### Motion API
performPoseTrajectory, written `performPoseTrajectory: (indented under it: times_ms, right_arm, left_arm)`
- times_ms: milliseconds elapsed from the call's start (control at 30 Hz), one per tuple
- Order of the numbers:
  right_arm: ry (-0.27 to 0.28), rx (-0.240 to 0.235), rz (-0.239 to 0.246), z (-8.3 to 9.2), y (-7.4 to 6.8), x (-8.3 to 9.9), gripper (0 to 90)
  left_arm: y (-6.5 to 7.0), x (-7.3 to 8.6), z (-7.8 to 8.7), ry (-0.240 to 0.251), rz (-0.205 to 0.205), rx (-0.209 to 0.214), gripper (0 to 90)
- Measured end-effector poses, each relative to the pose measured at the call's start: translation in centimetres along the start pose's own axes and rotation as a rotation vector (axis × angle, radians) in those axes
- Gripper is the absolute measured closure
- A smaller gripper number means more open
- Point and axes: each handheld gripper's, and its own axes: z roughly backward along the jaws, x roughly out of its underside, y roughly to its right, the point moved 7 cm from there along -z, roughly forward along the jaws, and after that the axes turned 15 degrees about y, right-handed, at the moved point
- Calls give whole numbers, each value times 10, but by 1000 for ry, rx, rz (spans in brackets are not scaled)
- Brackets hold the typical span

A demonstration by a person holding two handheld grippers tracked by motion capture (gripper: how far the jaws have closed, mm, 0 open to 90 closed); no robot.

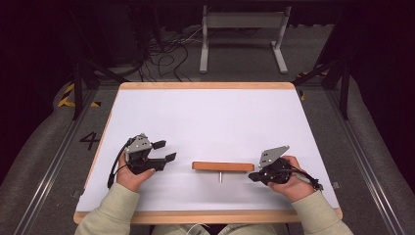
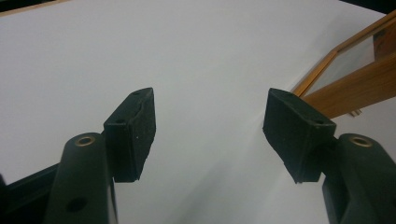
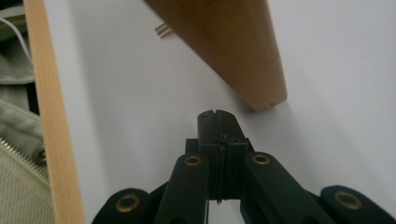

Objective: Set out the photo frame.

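wooden frame [image 1: 222, 166] lying flat near the front edge of the white tabletop [image 1: 210, 117], between left gripper [image 1: 164, 151], jaws apart and empty, well left of it, and right gripper [image 1: 252, 176], jaws pressed together, just beside its right end.

Bright even light, soft blur

We see: white table [image 1: 205, 112] with wooden rim | grey carpet floor [image 1: 44, 142] | white metal frame [image 1: 243, 29] beyond | cables [image 1: 166, 56] on floor | dark surroundings
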Motion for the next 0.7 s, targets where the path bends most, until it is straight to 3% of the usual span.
performPoseTrajectory:
  times_ms: [200,433,700]
  right_arm:
    - [25,30,-40,-4,6,1,900]
    - [55,17,-100,-7,7,2,900]
    - [68,20,-116,-9,7,0,900]
  left_arm:
    - [1,1,0,-7,-4,-2,350]
    - [0,1,1,-9,-6,-5,350]
    - [0,1,2,-9,-4,-6,350]
